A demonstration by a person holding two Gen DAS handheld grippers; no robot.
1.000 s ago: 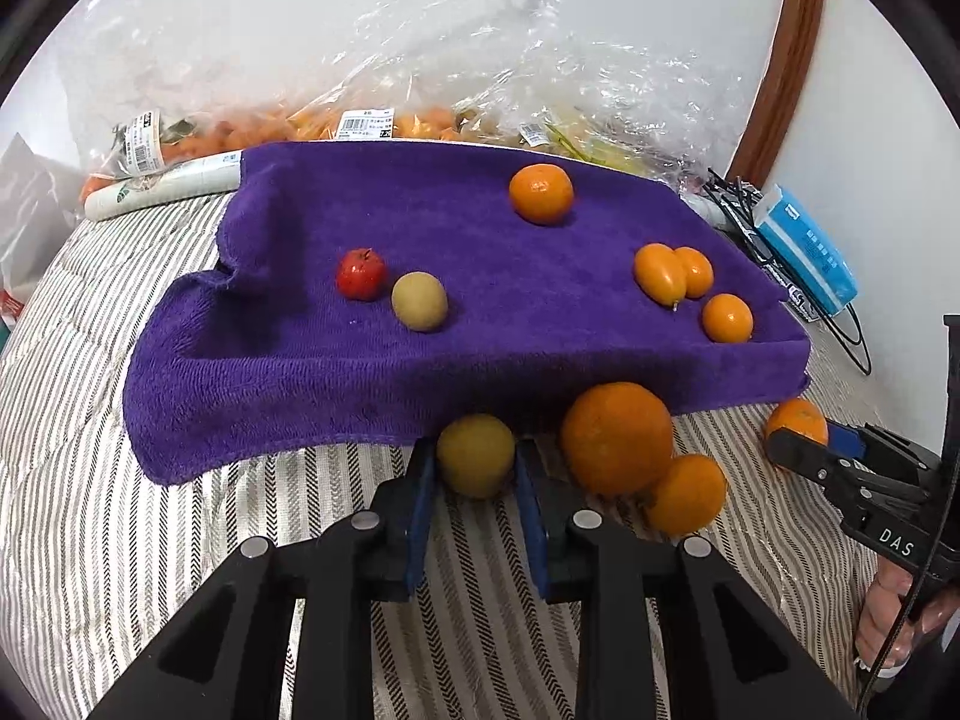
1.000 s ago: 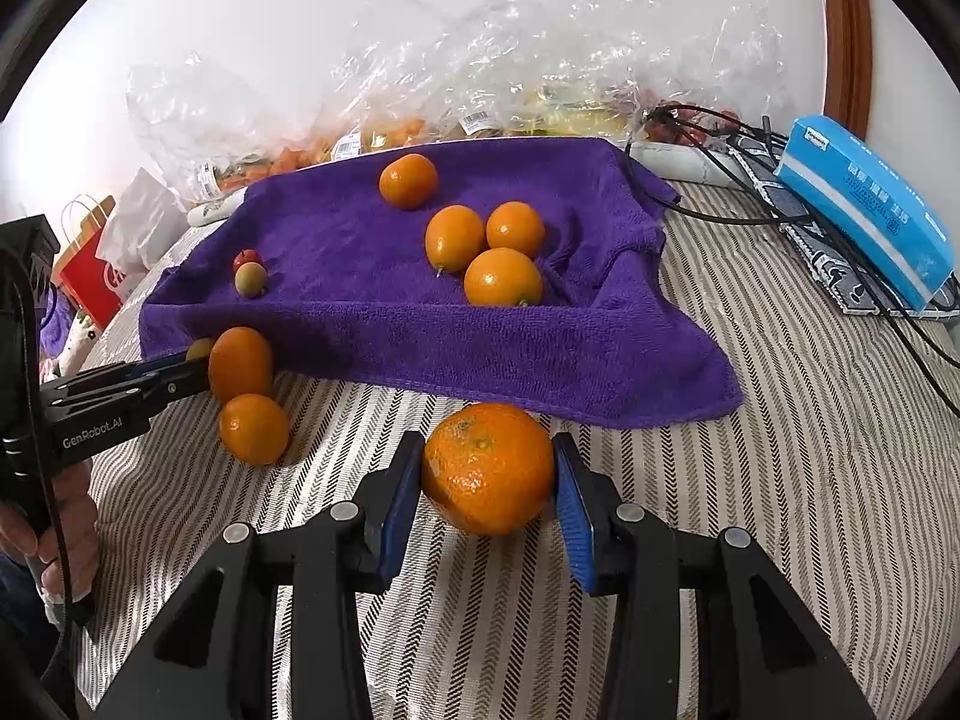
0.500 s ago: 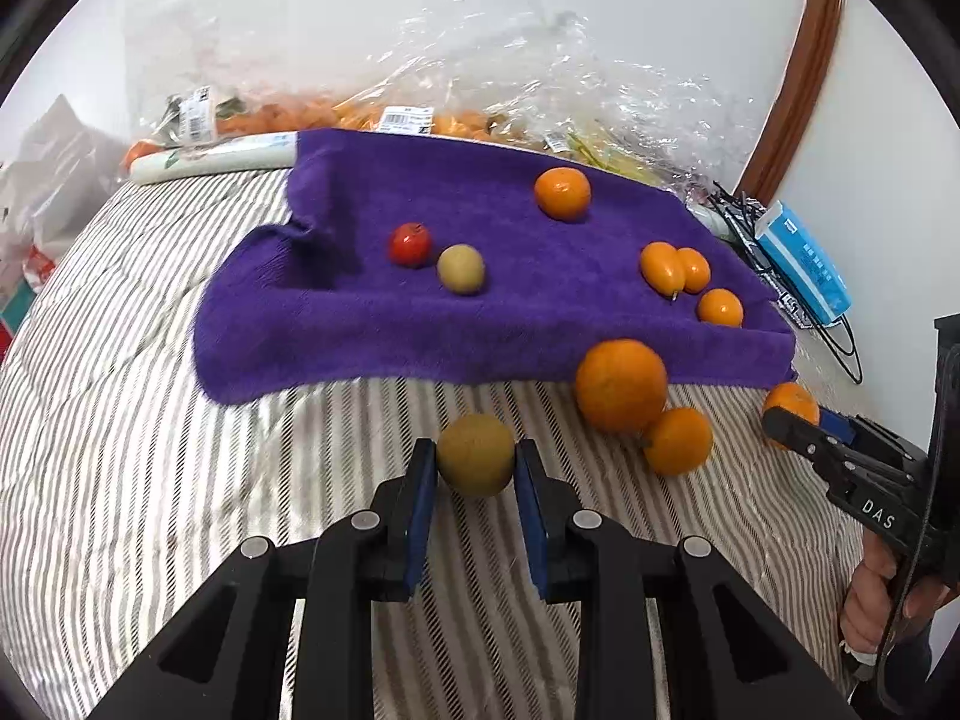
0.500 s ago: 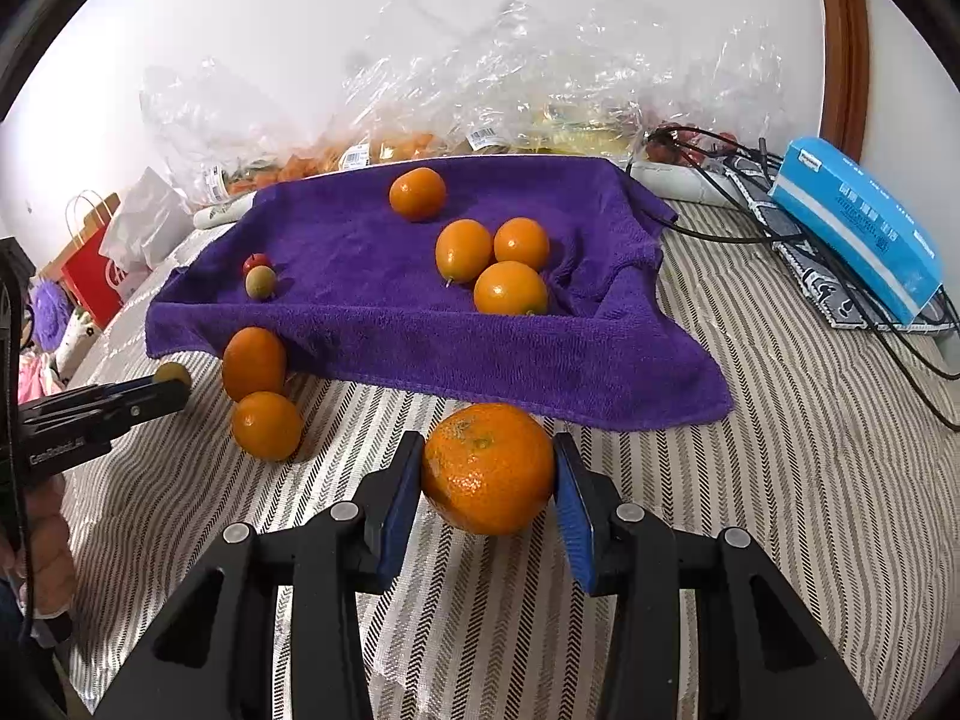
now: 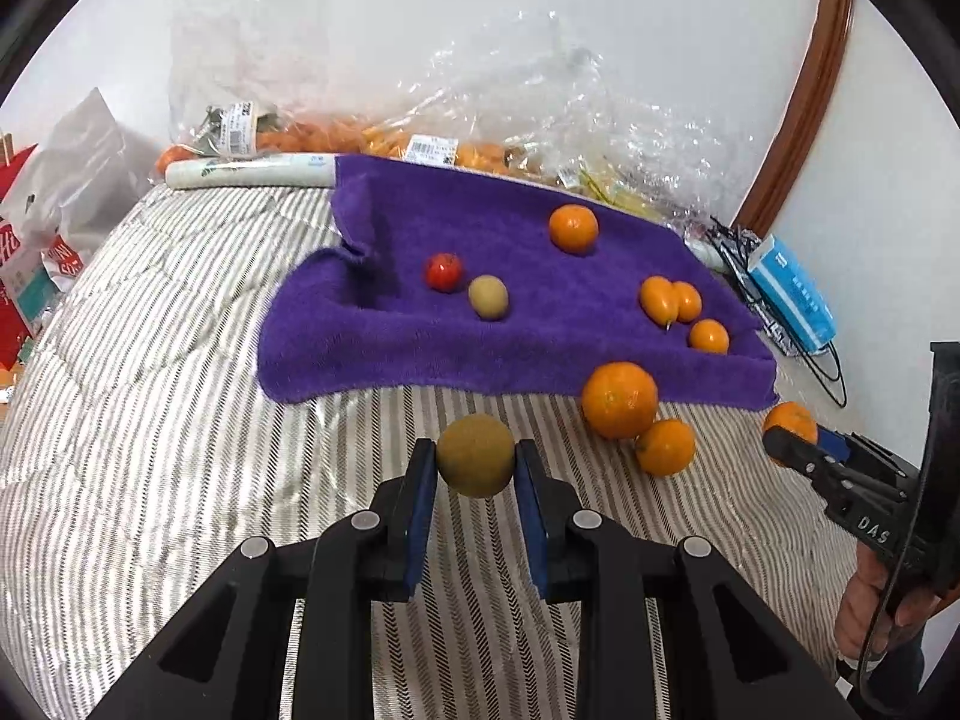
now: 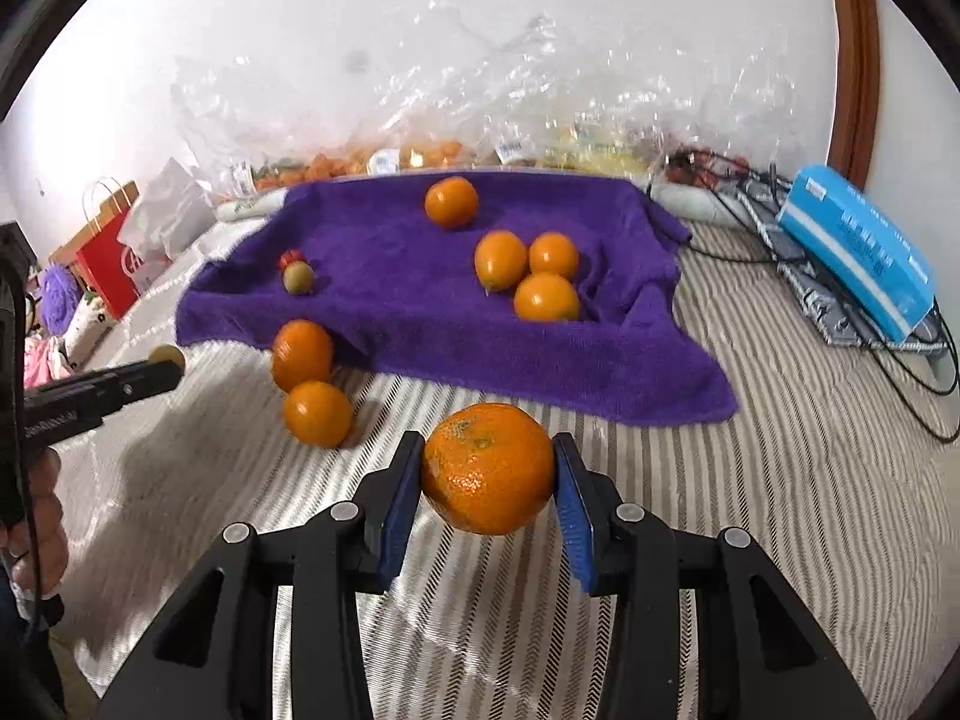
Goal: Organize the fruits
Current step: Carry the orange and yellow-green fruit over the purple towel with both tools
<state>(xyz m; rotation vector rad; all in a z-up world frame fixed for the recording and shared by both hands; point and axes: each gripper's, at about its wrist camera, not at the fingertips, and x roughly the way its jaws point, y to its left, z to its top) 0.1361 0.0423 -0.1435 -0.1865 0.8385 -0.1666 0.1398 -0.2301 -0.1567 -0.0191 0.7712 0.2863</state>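
Both grippers are now sitting farther back from the purple towel (image 5: 528, 324). Striped bedding (image 5: 150, 420) is lying against a white wall. Six fruits are resting on the towel, two oranges beside it. Left gripper (image 5: 475, 468) is clamping a green-brown fruit (image 5: 475, 455); right gripper (image 6: 487, 474) is clamping an orange (image 6: 487, 467).

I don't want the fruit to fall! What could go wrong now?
The left hand-held gripper pinches a round kiwi only at its sides, so it might slip out. The right hand-held gripper holds a big orange the same way. Two loose oranges lie off the purple towel and could roll if bumped.
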